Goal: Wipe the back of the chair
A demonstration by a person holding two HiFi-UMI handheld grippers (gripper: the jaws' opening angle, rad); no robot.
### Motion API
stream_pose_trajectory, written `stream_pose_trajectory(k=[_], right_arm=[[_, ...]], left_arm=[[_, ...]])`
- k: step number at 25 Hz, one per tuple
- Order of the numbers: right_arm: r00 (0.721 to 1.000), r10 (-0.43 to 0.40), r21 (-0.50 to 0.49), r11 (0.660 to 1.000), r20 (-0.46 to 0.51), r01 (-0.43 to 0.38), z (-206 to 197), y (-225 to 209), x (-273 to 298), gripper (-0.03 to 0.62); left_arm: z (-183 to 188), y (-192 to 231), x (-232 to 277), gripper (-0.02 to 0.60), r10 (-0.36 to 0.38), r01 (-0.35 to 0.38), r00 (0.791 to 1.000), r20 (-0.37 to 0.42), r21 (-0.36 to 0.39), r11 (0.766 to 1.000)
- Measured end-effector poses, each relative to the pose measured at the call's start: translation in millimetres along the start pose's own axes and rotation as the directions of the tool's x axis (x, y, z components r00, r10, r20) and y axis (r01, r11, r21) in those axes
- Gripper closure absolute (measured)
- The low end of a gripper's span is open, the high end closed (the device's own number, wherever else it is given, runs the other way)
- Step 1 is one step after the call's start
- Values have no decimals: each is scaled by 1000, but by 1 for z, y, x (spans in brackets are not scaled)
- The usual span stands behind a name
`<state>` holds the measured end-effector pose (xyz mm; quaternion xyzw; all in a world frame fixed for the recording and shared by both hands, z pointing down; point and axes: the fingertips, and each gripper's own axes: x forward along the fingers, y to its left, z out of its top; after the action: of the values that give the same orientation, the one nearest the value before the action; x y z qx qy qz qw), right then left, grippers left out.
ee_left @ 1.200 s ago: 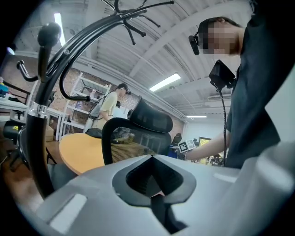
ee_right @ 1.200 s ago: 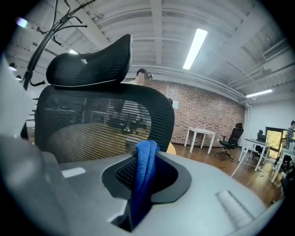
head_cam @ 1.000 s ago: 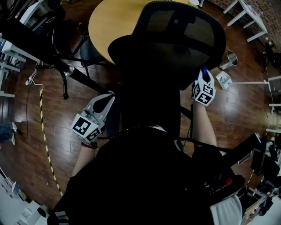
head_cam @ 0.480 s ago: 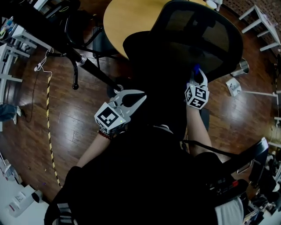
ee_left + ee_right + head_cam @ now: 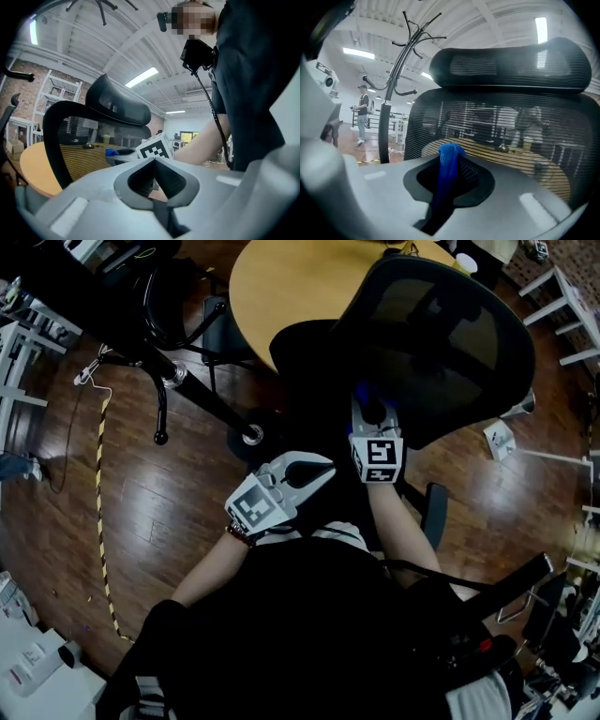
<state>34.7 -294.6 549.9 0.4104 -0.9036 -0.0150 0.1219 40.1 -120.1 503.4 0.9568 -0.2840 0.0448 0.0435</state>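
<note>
My right gripper [image 5: 372,416] is clamped on a blue cloth [image 5: 448,174], which runs as a narrow strip along the jaws, its bunched end poking out in front of them. The chair back [image 5: 441,343] is what I have to wipe, and it stands straight ahead of that cloth. In the right gripper view its dark mesh fills nearly everything beyond the jaws, upright, with the headrest [image 5: 511,61] across the top. The back's width runs crosswise to my jaws and its height rises away above them. From my head view the cloth sits low against the back, toward its left edge. I judge it is at the mesh or just short of it; I cannot tell whether it touches.

My left gripper [image 5: 317,471] has its jaws together with nothing between them. It hangs below and left of the chair back, farther from the mesh than the right one and pointing across toward it.

So the right hand is the nearer one and carries the cloth. The unwiped mesh lies up and to the right of the cloth, so I judge the stroke should travel that way.
</note>
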Motion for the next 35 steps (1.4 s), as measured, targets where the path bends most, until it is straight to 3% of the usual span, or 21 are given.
stream_pose_trajectory(k=[3,7,10,12,14,17,21,24,26,28,31,33,35], right_arm=[[997,60,-23,998,46,-59,6,27,15,554],[991,99,-28,995,94,-97,12,55,30,554],[984,142,-58,989,106,-136,9,77,37,554],[974,207,-106,975,89,-197,6,102,47,554],[958,285,-150,950,44,-275,1,132,56,554],[948,315,-121,943,38,-309,2,147,51,554],[972,221,11,975,78,-223,2,108,8,554],[996,82,25,996,-23,-82,-41,42,-36,554],[993,-21,-10,1000,-116,20,-75,-8,-70,554],[970,-133,-35,991,-205,129,-104,-59,-108,554],[901,-293,-83,956,-321,281,-141,-135,-163,554],[863,-356,-97,934,-359,345,-158,-177,-180,554],[842,-384,-93,921,-378,378,-171,-206,-181,554]], left_arm=[[-9,0,-18,575,52,-52,998,19,-30,998],[-27,-1,-46,574,136,-137,991,-13,-62,989],[-38,-5,-61,575,189,-185,982,17,-143,972],[-44,-6,-66,575,196,-190,980,17,-177,966],[-48,-9,-68,575,178,-175,984,2,-157,972],[-42,-19,-67,575,146,-138,988,44,-151,979],[-31,-29,-70,575,101,-80,991,91,-205,975],[-30,-25,-74,575,90,-57,990,105,-276,959],[-31,-21,-74,575,75,-44,993,96,-295,954],[-31,-19,-70,575,48,-26,996,72,-280,960],[-23,-16,-56,575,43,-16,995,95,-271,962],[-17,-18,-49,575,52,-22,993,110,-264,964],[-14,-22,-46,575,57,-29,993,103,-252,967]])
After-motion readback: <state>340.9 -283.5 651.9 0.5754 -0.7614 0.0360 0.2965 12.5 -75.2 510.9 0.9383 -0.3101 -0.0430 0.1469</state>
